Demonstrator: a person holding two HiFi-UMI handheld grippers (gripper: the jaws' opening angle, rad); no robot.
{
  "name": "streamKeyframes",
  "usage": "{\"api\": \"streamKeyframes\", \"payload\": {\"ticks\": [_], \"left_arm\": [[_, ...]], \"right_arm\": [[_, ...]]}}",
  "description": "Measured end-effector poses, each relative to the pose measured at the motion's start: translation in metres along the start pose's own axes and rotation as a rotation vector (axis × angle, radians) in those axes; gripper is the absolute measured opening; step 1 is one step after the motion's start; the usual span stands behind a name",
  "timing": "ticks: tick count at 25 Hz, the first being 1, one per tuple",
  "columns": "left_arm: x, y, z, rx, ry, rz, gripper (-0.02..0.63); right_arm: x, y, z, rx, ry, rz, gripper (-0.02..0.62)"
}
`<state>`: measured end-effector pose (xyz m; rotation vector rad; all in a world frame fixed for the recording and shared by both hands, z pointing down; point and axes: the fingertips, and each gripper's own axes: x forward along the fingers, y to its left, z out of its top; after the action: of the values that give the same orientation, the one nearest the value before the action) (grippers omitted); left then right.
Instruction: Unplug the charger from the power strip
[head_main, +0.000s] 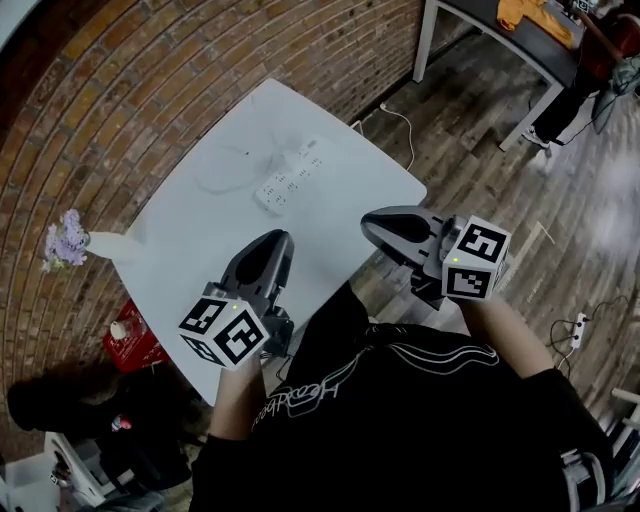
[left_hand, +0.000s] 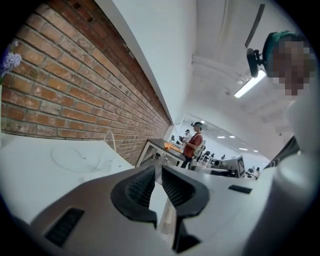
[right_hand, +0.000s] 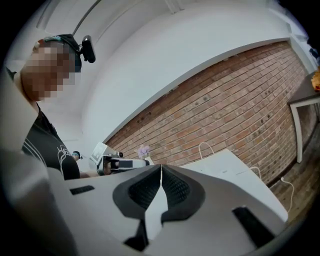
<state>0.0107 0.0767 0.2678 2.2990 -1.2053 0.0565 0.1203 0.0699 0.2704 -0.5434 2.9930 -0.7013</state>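
Open lab-like workspace: brick wall (head_main: 180, 70), wood floor (head_main: 480, 190), white table (head_main: 210, 240), strip light (left_hand: 248, 86).

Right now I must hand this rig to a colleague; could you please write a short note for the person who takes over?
Left tongs: closed to a slit, empty.
Right tongs: shut, empty.
Both hover at the near side of the white table, apart from the power strip, which lies toward the far side with a white cable looped beside it.
The charger is too small to make out.
Done: nothing visible.
Left: reach the strip, grip the charger, pull it out.
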Motion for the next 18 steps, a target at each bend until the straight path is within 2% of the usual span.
{"api": "streamKeyframes", "payload": {"ticks": [3,6,12,18], "left_arm": [[0.008,0.038,-0.002,-0.017,0.027,0.047,0.08],[0.019,0.077,-0.008,-0.047,0.061,0.087,0.105],[0.056,0.14,-0.032,-0.058,0.172,0.101,0.214],[0.084,0.194,-0.054,-0.156,0.225,0.135,0.245]], "right_arm": [[0.012,-0.013,0.0,-0.003,0.012,-0.018,-0.002],[0.025,-0.028,-0.001,0.026,0.023,-0.034,-0.002],[0.053,-0.064,-0.008,0.078,0.07,-0.064,-0.002],[0.084,-0.092,-0.029,0.104,0.129,-0.069,-0.002]]}}
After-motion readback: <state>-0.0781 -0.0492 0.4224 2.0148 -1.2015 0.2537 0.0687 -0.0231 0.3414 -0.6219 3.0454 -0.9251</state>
